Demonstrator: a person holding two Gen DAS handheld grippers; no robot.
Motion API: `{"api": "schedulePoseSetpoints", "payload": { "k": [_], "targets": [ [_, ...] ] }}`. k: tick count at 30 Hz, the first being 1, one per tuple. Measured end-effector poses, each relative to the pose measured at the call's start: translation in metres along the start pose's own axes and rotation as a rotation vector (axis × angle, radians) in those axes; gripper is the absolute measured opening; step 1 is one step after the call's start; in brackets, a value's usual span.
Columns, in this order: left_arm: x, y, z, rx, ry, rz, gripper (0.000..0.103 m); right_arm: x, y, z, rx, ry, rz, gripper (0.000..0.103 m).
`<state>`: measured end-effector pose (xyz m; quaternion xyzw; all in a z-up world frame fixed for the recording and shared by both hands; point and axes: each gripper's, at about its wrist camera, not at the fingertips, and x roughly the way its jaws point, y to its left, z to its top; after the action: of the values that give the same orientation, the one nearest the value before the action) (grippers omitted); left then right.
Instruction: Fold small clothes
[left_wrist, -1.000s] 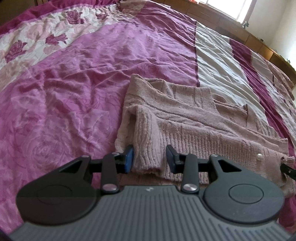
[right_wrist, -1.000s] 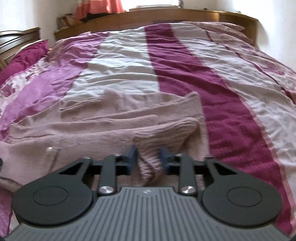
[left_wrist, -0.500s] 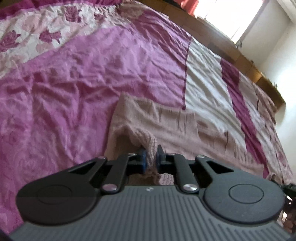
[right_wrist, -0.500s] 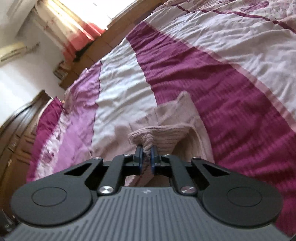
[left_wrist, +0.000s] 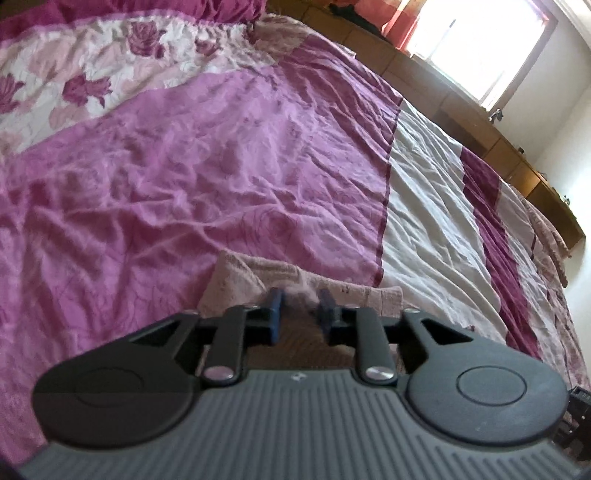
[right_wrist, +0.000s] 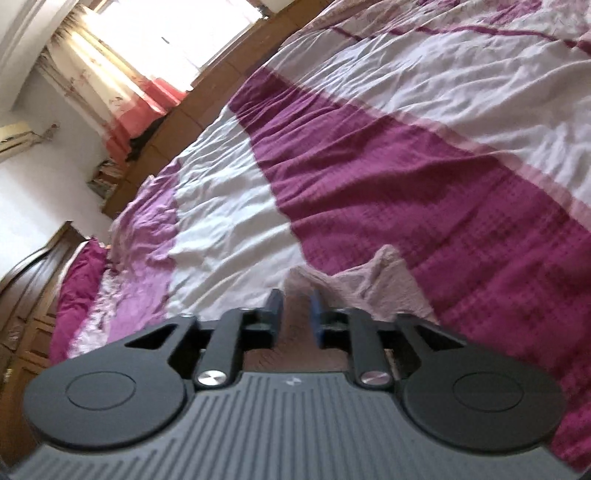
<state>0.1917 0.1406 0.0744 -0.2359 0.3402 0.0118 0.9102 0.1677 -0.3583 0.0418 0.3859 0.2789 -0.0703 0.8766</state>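
A small dusty-pink knit cardigan (left_wrist: 243, 275) lies on the bed, mostly hidden under both grippers. In the left wrist view my left gripper (left_wrist: 301, 302) is open, its blue pads apart over the folded knit edge. In the right wrist view the cardigan (right_wrist: 384, 286) shows as a bunched fold beyond my right gripper (right_wrist: 295, 306). The right gripper's jaws stand apart with pink knit showing in the gap; no pad presses on the cloth.
A wrinkled bedspread with pink, white and dark magenta stripes (left_wrist: 221, 177) covers the bed (right_wrist: 424, 177). A wooden headboard ledge (left_wrist: 461, 110) and bright window lie beyond. A dark wooden wardrobe (right_wrist: 26, 295) stands at the left of the right wrist view.
Both grippers closed on the sleeve cuffs, carried them forward over the cardigan, then opened. Both now sit further along the garment, and less of it shows.
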Motion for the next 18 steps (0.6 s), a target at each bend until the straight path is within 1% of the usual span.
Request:
{"api": "schedulePoseSetpoints", "payload": {
  "k": [1,2,3,5,8,11,16,18],
  "targets": [
    [-0.001,0.001,0.000,0.006,-0.007,0.000,0.035,-0.001,-0.001,-0.001,-0.013,-0.007,-0.005,0.054],
    [-0.003,0.002,0.000,0.013,-0.014,0.006,0.042,-0.002,-0.002,-0.002,-0.026,-0.016,0.001,0.060],
    [-0.004,0.002,-0.001,0.018,-0.020,0.012,0.045,-0.005,-0.003,-0.003,-0.037,-0.024,0.009,0.061],
    [-0.007,0.004,-0.002,0.038,-0.024,0.022,0.045,-0.010,-0.003,-0.005,-0.074,-0.025,0.013,0.062],
    [-0.009,0.004,-0.006,0.065,-0.006,0.024,0.045,-0.020,-0.002,-0.011,-0.123,-0.020,0.014,0.062],
    [-0.014,0.001,-0.015,0.119,0.007,0.016,0.045,-0.032,-0.002,-0.019,-0.160,-0.010,0.010,0.062],
    [-0.022,-0.011,-0.034,0.233,0.018,-0.025,0.045,-0.045,-0.003,-0.039,-0.217,0.020,0.001,0.062],
    [-0.021,-0.017,-0.040,0.279,0.027,-0.059,0.045,-0.045,-0.003,-0.048,-0.255,0.031,-0.010,0.062]
  ]
}}
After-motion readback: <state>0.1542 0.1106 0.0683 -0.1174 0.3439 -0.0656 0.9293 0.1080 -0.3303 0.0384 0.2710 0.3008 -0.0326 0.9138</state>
